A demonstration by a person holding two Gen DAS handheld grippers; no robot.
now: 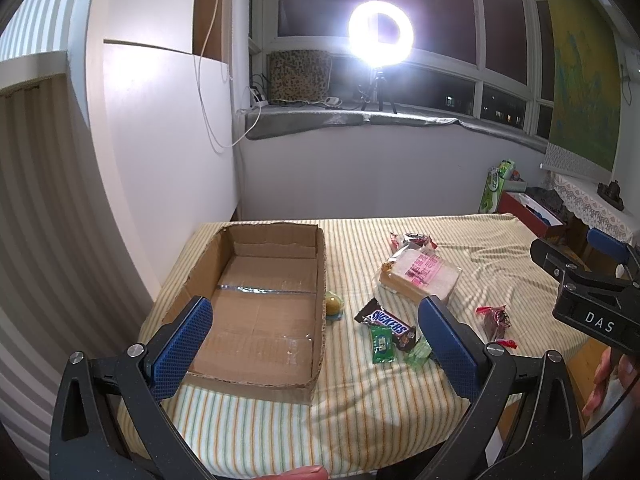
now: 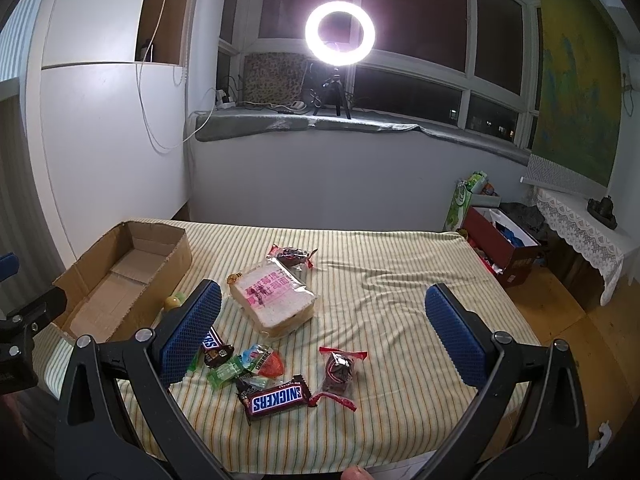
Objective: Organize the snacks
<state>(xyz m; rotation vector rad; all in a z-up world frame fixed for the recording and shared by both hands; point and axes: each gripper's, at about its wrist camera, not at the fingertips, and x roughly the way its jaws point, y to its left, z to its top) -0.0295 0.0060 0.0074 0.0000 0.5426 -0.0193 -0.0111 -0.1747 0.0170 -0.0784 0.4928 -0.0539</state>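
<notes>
Striped tablecloth [image 2: 400, 280] holds every snack beside the empty cardboard box [image 1: 260, 312]: Snickers bar [image 2: 276, 398], wrapped bread [image 2: 276, 300]. Left gripper [image 1: 316, 340] and right gripper [image 2: 320, 336] gape, unladen; nothing packed.

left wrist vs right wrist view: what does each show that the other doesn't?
Left wrist only: the full floor of the empty cardboard box, and the right gripper's black body marked DAS at the right edge.

Right wrist only: a second Snickers bar in full near the front edge, and a red-and-green candy wrapper.

Both: the striped tablecloth, the wrapped bread with the pink label, the dark red-ended snack, the yellow jelly cup beside the box, and the ring light. Both pairs of jaws stand wide apart, holding nothing.
</notes>
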